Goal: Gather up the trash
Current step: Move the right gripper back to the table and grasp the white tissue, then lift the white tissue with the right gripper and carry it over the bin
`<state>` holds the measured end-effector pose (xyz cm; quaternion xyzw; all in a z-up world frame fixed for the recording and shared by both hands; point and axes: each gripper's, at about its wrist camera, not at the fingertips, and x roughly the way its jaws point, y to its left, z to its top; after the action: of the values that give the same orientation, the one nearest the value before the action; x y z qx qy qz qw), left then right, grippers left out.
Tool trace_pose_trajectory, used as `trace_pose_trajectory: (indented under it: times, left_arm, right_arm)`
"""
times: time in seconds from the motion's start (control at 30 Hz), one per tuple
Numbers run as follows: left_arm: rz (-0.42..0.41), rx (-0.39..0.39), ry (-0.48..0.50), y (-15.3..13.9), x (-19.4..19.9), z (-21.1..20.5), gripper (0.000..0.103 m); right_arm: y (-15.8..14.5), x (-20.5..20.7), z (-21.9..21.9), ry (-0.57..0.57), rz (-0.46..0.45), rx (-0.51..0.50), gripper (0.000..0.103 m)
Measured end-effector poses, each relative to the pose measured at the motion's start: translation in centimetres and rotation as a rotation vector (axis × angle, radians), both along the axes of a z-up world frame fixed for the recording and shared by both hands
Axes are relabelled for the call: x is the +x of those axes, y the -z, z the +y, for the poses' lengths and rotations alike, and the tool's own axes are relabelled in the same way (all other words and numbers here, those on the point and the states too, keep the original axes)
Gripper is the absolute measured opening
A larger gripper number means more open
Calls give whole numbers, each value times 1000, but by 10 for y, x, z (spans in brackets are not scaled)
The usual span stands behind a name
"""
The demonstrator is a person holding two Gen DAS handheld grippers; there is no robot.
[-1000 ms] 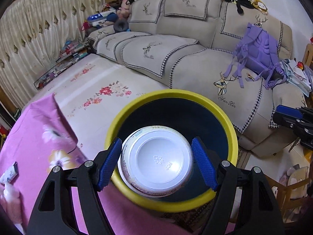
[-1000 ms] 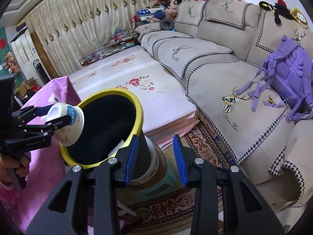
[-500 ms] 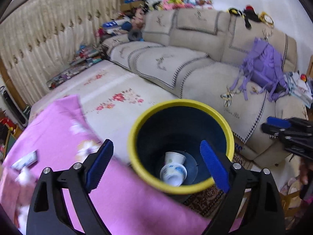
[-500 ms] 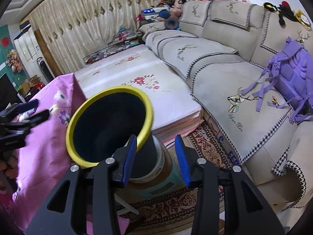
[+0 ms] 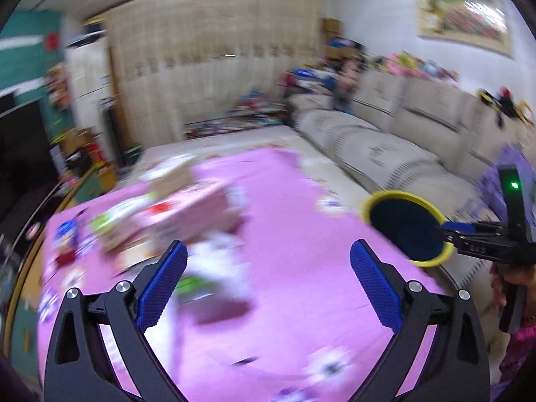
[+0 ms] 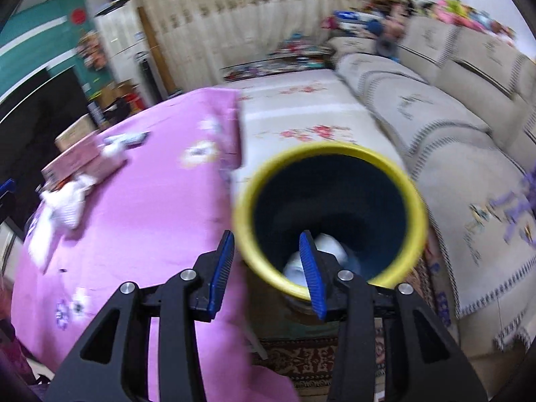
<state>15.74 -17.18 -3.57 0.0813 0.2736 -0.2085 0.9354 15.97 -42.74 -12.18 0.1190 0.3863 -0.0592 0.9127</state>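
Left tongs (image 5: 268,281) tilted down over the pink floral-clothed desk (image 5: 288,234), jaws opening wide, nothing between them. Right tongs (image 6: 266,268) straddle the rim of the yellow-rimmed dark round bin (image 6: 330,214), part-open, grip unclear. White paper cup (image 6: 330,258) lies inside the bin.

Cream pleated curtains (image 5: 214,77) are hanging across the far wall of a living room. A long beige sofa (image 5: 385,140) is running along the right side under a framed painting (image 5: 464,8) on the white wall, with soft toys (image 5: 418,63) sitting along its back. A dark television (image 5: 20,147) is standing at the left before a teal wall (image 6: 37,33). A patterned rug (image 6: 311,358) is covering the floor.
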Motion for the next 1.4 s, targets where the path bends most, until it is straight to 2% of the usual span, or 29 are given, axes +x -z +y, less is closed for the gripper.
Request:
trace_pose_trajectory:
  times: [0.07, 0.17, 0.33, 0.53, 0.6, 0.7, 0.77, 0.97, 1.0, 1.03, 1.07, 1.13, 1.17, 1.2, 1.4]
  left_arm:
    - [4, -26, -79, -1, 1, 40, 98]
    - [7, -24, -188, 4, 1, 88, 98]
    - [31, -39, -285, 17, -3, 137, 98]
    - [28, -27, -313, 30, -11, 155, 98]
    - [29, -32, -311, 30, -12, 155, 98]
    - [40, -50, -305, 30, -9, 153, 98]
    - [45, -57, -297, 32, -9, 153, 98]
    - [40, -51, -290, 34, -10, 151, 98]
    - [43, -58, -288, 35, -10, 151, 98]
    - [46, -64, -287, 35, -10, 151, 98]
    - [51, -70, -285, 36, -9, 150, 98]
    - [53, -70, -281, 37, -10, 148, 98]
    - [52, -68, -280, 37, -10, 148, 98]
    - [51, -65, -278, 37, -11, 147, 98]
    - [50, -64, -272, 38, -12, 145, 98]
  right_arm:
    - [-5, 14, 23, -54, -9, -5, 39]
    - [-12, 38, 66, -151, -24, -2, 39]
    - [-19, 76, 138, -323, -39, 37, 39]
    - [-40, 116, 200, -415, -83, 58, 41]
    - [-47, 124, 222, -430, -116, 52, 57]
    - [-49, 131, 249, -428, -132, -6, 58]
    - [-43, 138, 256, -417, -107, -15, 58]
    - [-17, 132, 246, -407, -34, 43, 58]
    - [-11, 132, 244, -410, -15, 57, 55]
    - [-5, 133, 244, -415, 4, 66, 46]
    - [-3, 132, 242, -426, 13, 86, 45]
    - [-3, 130, 238, -431, 11, 119, 28]
    - [-6, 127, 238, -435, 6, 112, 12]
    - [-9, 124, 237, -436, -6, 101, 7]
    - [-29, 102, 230, -445, -58, 118, 5]
